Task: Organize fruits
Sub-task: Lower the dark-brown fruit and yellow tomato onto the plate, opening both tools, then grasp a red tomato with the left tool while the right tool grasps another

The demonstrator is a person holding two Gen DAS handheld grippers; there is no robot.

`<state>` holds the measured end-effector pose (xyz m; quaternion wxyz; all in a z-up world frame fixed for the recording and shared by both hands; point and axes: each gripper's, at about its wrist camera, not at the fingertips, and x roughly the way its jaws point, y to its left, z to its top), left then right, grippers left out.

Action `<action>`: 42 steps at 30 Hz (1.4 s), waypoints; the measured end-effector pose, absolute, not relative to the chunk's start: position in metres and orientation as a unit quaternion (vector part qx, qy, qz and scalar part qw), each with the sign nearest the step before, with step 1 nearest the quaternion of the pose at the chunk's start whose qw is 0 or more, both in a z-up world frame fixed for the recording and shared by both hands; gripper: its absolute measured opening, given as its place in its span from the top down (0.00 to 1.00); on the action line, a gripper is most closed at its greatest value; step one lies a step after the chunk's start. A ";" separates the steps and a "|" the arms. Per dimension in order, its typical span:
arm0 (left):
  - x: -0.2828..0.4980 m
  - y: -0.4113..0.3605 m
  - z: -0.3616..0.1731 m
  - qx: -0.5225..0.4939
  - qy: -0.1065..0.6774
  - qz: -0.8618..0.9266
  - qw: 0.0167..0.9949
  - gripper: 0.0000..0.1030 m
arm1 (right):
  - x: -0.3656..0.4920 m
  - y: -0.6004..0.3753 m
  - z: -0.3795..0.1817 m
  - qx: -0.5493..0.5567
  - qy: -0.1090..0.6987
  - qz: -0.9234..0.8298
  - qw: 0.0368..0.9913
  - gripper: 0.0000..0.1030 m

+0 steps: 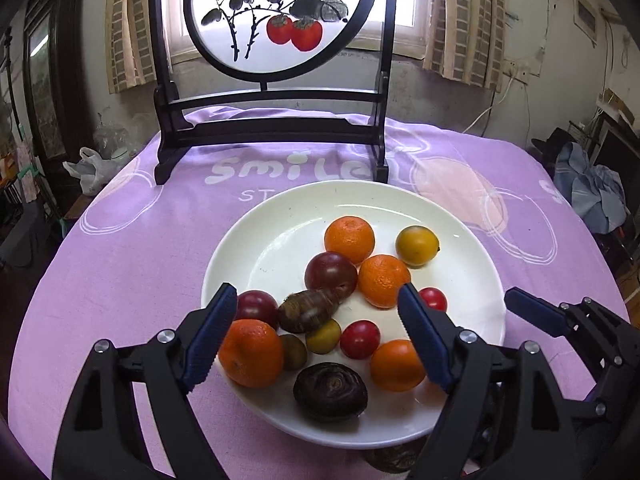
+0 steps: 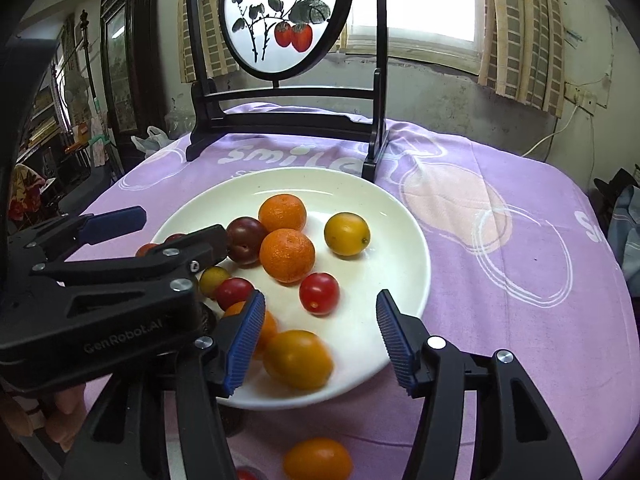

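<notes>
A white plate (image 1: pixel 280 216) on the purple cloth holds several fruits: oranges (image 1: pixel 349 239), red tomatoes (image 1: pixel 359 339), yellow tomatoes (image 1: pixel 417 245) and dark brown pieces (image 1: pixel 330 391). My left gripper (image 1: pixel 316 338) is open and empty over the plate's near side. My right gripper (image 2: pixel 320 338) is open over the plate's (image 2: pixel 408 240) near rim. A yellow-orange fruit (image 2: pixel 298 359), slightly blurred, lies between its fingers, untouched by them. An orange fruit (image 2: pixel 318 459) and a red one (image 2: pixel 246 474) lie on the cloth in front of the plate.
A dark wooden stand with a round persimmon painting (image 1: pixel 276 16) stands on the table behind the plate. The purple cloth (image 1: pixel 120 264) covers the round table. The right gripper's finger (image 1: pixel 536 312) shows at the plate's right in the left wrist view.
</notes>
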<state>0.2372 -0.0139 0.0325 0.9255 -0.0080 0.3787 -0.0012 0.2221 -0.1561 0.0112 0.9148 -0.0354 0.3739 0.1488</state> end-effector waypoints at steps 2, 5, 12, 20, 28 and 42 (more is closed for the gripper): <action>0.233 -0.012 0.034 -0.015 0.383 -0.003 0.923 0.21 | 0.217 -0.163 0.013 -0.028 0.375 0.146 0.915 0.42; 0.223 -0.009 0.036 -0.022 0.381 -0.003 0.924 0.16 | 0.207 -0.173 0.015 -0.025 0.374 0.142 0.916 0.38; 0.191 -0.005 0.032 -0.019 0.381 -0.007 0.924 0.13 | 0.177 -0.198 0.011 -0.011 0.389 0.134 0.912 0.36; 0.153 -0.009 0.017 -0.013 0.398 -0.027 0.917 0.12 | 0.139 -0.212 0.004 -0.002 0.397 0.131 0.909 0.34; 0.117 -0.022 0.003 -0.006 0.404 -0.057 0.913 0.12 | 0.115 -0.228 -0.007 0.026 0.399 0.118 0.909 0.32; 0.092 -0.059 -0.022 0.016 0.437 -0.105 0.893 0.13 | 0.098 -0.236 -0.007 0.029 0.385 0.116 0.915 0.32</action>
